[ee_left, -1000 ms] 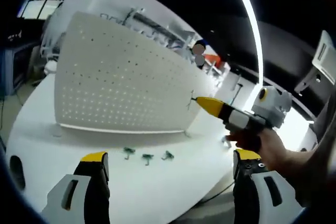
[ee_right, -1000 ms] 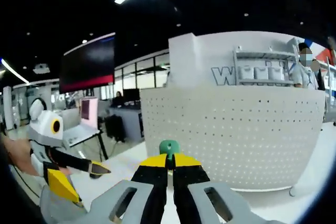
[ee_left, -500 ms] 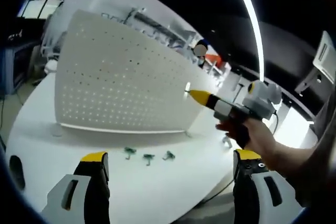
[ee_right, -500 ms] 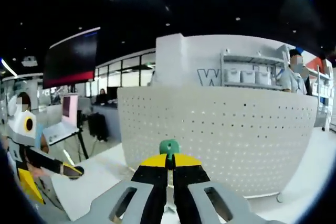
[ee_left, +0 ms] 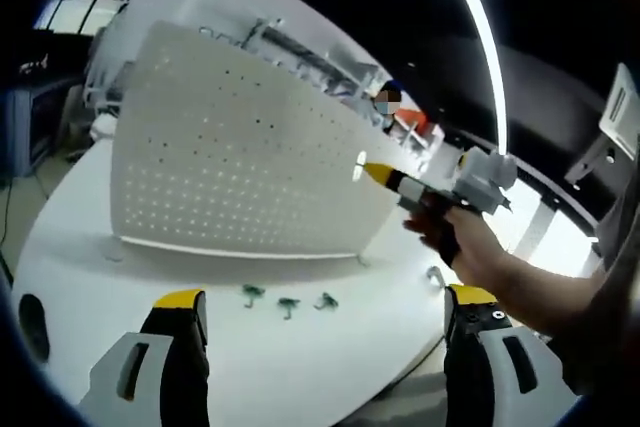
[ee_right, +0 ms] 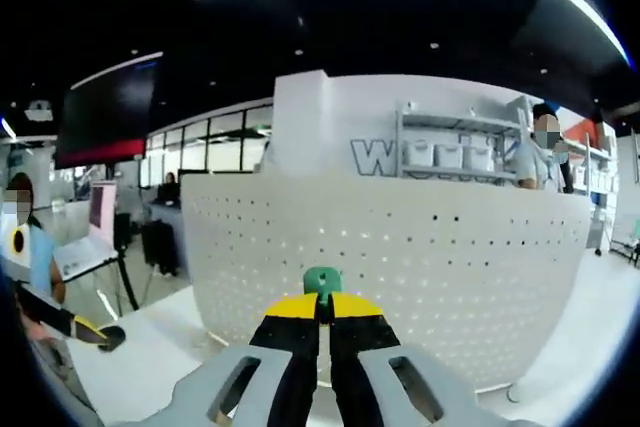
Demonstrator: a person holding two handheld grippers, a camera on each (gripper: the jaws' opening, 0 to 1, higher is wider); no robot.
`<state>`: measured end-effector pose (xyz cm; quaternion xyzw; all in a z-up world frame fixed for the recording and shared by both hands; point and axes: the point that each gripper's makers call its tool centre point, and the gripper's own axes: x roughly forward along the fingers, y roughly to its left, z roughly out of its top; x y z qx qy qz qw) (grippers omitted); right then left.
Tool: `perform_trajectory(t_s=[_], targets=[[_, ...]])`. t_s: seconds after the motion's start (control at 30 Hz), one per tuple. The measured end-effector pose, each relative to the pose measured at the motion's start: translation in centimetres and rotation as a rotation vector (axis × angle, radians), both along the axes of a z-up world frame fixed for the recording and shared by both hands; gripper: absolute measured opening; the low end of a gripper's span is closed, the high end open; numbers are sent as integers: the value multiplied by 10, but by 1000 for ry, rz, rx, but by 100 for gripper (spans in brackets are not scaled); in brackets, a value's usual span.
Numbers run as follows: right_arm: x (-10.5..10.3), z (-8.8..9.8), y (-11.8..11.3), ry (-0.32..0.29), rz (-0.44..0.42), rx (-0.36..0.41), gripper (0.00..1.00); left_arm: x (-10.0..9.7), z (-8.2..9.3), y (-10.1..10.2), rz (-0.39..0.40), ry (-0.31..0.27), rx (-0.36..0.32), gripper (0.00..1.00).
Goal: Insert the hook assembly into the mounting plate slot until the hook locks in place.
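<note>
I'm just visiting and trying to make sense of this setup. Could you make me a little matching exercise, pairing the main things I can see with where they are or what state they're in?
Things:
1. white perforated mounting plate
2. small green plastic hook
3. three loose green hooks
4. left gripper

Places or states:
A. lying on the white table in front of the plate
B. jaws wide apart, holding nothing
C. standing upright on the table
D. pinched between the yellow tips of the right gripper

Pairs: 1-C, 2-D, 3-A, 4-B
</note>
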<state>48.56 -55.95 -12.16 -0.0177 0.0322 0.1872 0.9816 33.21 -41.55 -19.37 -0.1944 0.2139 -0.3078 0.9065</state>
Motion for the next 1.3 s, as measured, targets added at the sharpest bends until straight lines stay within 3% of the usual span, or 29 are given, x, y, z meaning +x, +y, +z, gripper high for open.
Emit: perform_trajectory(t_s=[0.17, 0.6, 0.83, 1.0, 1.3], targets=[[17, 6, -4, -22, -23, -5, 0, 0, -5, 2, -2, 6, 28, 100], [60, 21, -24, -69, -107, 24, 0, 9, -3, 3, 8, 7, 24, 100], [73, 28, -34, -94, -142, 19, 0, 11, -3, 3, 6, 10, 22, 100], [81, 31, -35, -94, -158, 58, 0, 11, -7, 5, 14, 22, 18, 100], [91, 38, -37, -136, -186, 40, 0, 15, -6, 10, 25, 26, 15, 100]])
